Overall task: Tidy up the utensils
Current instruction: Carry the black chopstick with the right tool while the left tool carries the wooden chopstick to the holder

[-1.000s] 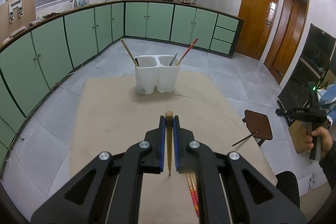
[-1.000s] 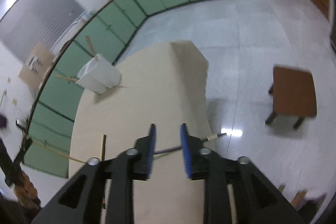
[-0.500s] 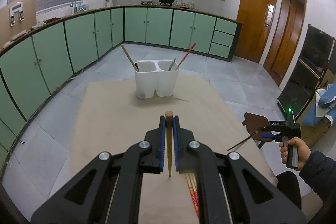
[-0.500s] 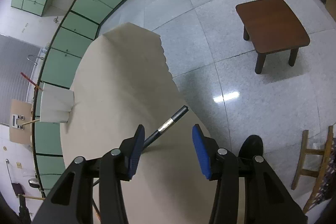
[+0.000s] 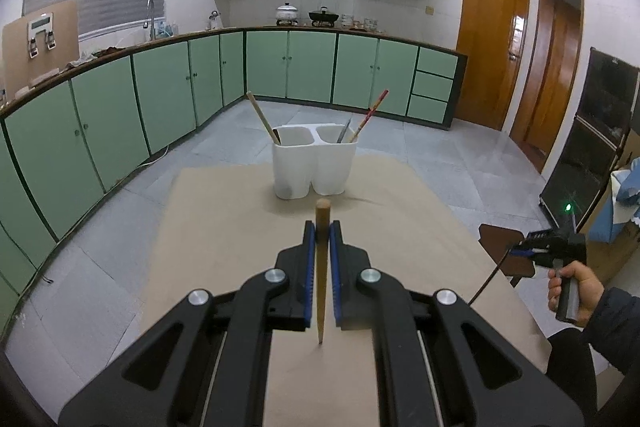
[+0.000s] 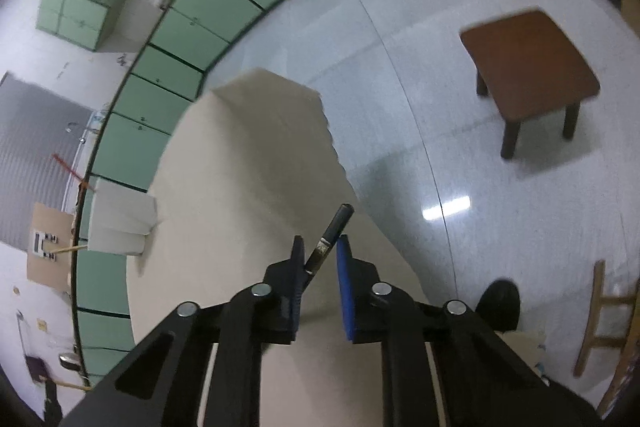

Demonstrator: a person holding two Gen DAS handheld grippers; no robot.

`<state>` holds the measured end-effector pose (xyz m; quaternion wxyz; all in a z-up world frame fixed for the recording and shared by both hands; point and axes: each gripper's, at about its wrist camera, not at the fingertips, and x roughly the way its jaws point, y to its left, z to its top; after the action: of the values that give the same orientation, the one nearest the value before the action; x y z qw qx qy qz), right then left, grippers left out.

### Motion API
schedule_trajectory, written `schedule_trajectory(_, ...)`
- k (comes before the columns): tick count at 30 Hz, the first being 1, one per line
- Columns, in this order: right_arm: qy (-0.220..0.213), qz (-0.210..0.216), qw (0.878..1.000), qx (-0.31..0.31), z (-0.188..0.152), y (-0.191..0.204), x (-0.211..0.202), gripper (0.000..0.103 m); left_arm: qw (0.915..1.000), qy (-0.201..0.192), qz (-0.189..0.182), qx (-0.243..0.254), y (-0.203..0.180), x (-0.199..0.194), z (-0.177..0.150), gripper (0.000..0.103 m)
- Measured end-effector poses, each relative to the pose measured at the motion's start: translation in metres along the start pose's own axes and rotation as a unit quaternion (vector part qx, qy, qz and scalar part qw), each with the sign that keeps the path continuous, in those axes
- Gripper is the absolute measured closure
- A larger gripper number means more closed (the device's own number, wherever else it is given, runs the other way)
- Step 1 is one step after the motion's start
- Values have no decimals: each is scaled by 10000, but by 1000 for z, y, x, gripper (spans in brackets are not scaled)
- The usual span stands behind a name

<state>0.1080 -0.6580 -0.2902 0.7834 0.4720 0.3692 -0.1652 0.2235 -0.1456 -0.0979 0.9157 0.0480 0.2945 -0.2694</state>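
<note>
My left gripper is shut on a wooden chopstick and holds it above the tan table. A white two-cup utensil holder stands at the table's far end, holding a wooden stick, a red chopstick and a metal utensil. My right gripper is shut on a black chopstick near the table's right edge. The right gripper also shows in the left wrist view, with the black chopstick hanging from it. The holder is far left in the right wrist view.
A brown stool stands on the grey tiled floor right of the table. Green cabinets line the walls. A wooden rack stands at the lower right.
My right gripper has closed on the black chopstick and lifted it off the table edge. My left gripper has risen with the wooden chopstick; the red chopsticks under it are gone from view.
</note>
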Motion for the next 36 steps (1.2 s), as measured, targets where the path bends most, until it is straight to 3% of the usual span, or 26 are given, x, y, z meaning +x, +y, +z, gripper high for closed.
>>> schedule_trajectory(5,-283,95,9982,-514,-3,33,-25,89,10000,14,-25,-55,0,-1,0,97)
schedule_trajectory(11,-581,193,9880,-1421,-18,83,-59,91,9999,36,-40,-106,4,-3,2,97)
schedule_trajectory(22,-1023,304,9428,-3158,-57,179,-110,95,9996,68,-122,-238,12,-7,14,97)
schedule_trajectory(36,-1456,549,8958,-4164,-51,291,-135,96,9988,-306,-326,-178,6,-4,68,97)
